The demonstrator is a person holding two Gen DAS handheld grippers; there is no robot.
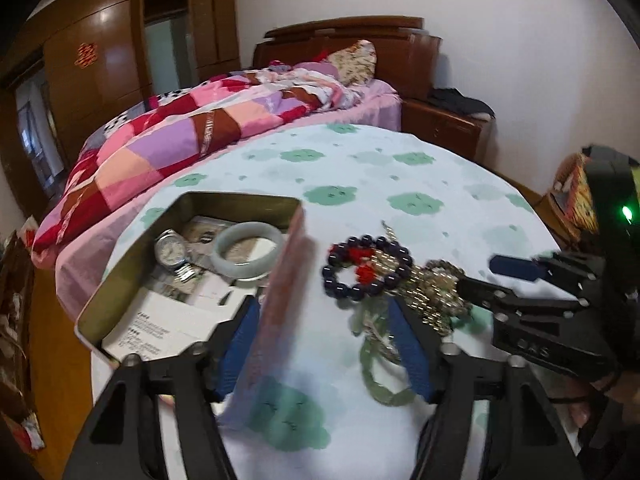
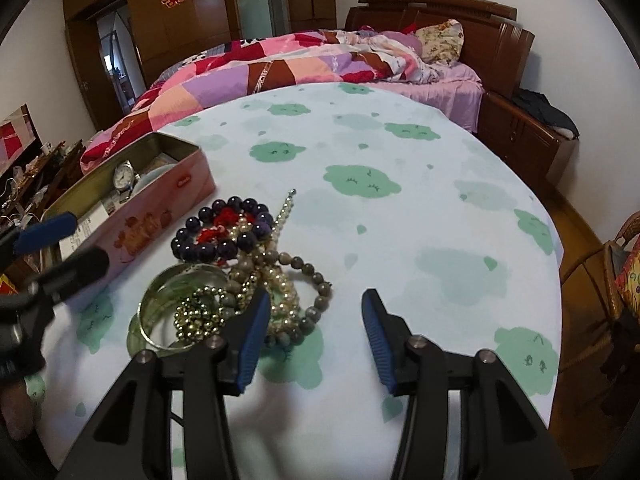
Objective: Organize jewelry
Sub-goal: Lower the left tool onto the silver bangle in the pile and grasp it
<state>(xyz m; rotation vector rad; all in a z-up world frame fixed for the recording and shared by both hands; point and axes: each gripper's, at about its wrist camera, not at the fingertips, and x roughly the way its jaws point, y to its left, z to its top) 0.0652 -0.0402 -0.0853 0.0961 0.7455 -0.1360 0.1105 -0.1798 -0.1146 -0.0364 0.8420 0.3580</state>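
Now both tools are standing wide and holding nothing. Left tool (image 1: 324, 344) is straddling the tin box (image 1: 280, 280) wall at lower centre. Right tool (image 2: 316, 336) is hovering beside the jewelry pile (image 2: 240, 272) lying on the desk (image 2: 400, 220), centre left.

White walls (image 2: 560, 8), wooden wardrobe (image 2: 192, 8), bed (image 2: 460, 84) under patchwork quilt (image 2: 280, 68).

The right gripper (image 2: 316, 336) hovers with jaws apart over a cloud-print surface (image 2: 420, 208). Its left jaw overlaps a pile of bead bracelets (image 2: 240, 264). A pink tin (image 2: 160, 208) holds a watch (image 2: 123, 178). The left gripper (image 2: 60, 248) shows at left.
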